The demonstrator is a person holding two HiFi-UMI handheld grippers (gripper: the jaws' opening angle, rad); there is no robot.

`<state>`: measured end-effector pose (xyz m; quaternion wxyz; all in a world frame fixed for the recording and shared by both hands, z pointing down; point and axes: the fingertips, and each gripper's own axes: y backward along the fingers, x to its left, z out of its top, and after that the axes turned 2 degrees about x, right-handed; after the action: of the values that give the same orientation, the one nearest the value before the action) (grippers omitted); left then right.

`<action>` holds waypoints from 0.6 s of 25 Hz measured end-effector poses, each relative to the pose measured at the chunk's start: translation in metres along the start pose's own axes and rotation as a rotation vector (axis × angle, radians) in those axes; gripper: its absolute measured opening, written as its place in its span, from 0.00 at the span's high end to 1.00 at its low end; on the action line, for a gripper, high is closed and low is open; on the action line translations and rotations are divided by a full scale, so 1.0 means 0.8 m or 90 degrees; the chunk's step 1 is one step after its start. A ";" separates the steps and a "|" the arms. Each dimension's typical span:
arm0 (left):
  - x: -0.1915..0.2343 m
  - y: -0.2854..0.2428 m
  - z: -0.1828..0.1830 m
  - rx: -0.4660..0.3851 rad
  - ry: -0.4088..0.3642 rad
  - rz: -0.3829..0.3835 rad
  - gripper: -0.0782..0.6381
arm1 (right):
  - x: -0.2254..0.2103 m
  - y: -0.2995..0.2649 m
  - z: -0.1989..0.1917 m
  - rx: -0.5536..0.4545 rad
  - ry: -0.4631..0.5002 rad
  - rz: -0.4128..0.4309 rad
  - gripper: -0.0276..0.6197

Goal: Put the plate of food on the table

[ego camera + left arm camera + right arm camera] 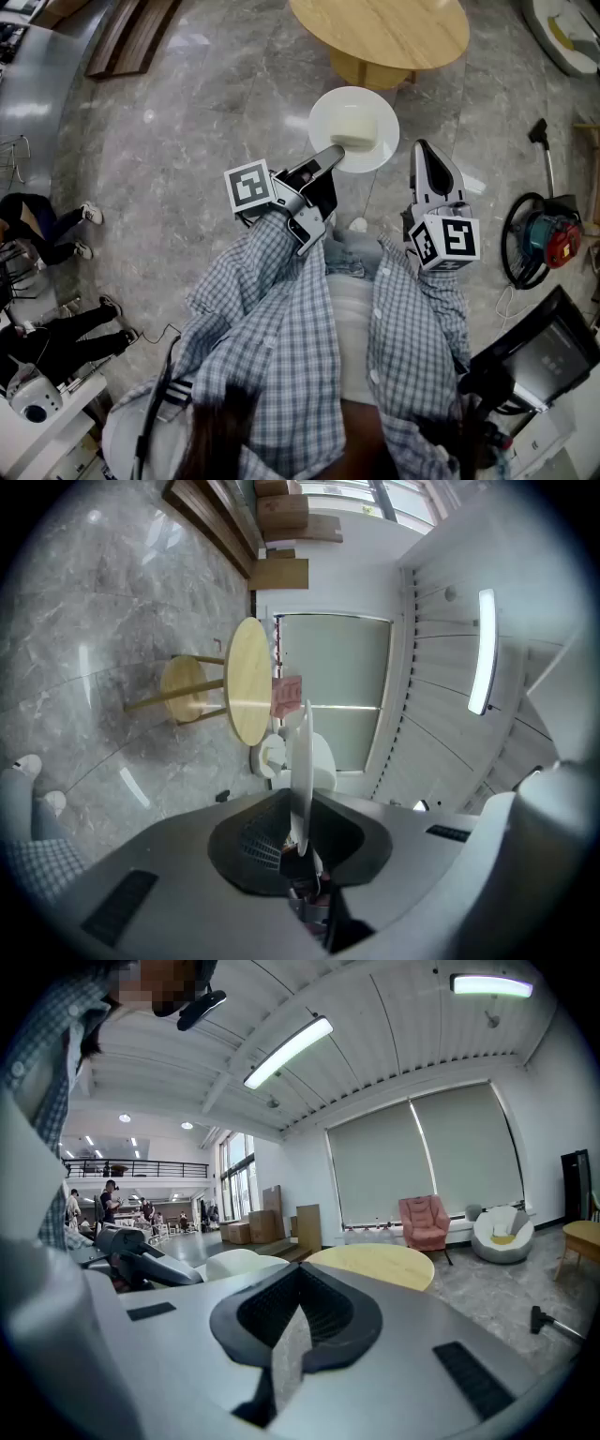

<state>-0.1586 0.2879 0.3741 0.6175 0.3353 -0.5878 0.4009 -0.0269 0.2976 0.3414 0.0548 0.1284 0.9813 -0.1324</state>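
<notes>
A white plate carrying a pale block of food hangs over the grey stone floor, just short of the round wooden table. My left gripper is shut on the plate's near rim. In the left gripper view the plate stands edge-on between the jaws, with the table beyond it. My right gripper floats to the right of the plate, shut and holding nothing. In the right gripper view its closed jaws point at the table, with the plate to the left.
A red and teal machine with a hose and a black screen on a stand sit at the right. Seated people are at the left edge. A pink armchair and a white seat stand behind the table.
</notes>
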 end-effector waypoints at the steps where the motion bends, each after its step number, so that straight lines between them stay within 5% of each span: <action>1: 0.001 0.000 0.001 0.000 0.000 0.000 0.84 | 0.000 -0.001 0.000 0.000 0.000 0.000 0.95; 15: 0.006 0.000 0.003 0.000 0.000 0.002 0.84 | -0.007 0.001 -0.006 0.007 -0.027 -0.022 0.95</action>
<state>-0.1595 0.2865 0.3789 0.6168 0.3347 -0.5883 0.4018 -0.0217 0.2982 0.3466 0.0728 0.1088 0.9812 -0.1418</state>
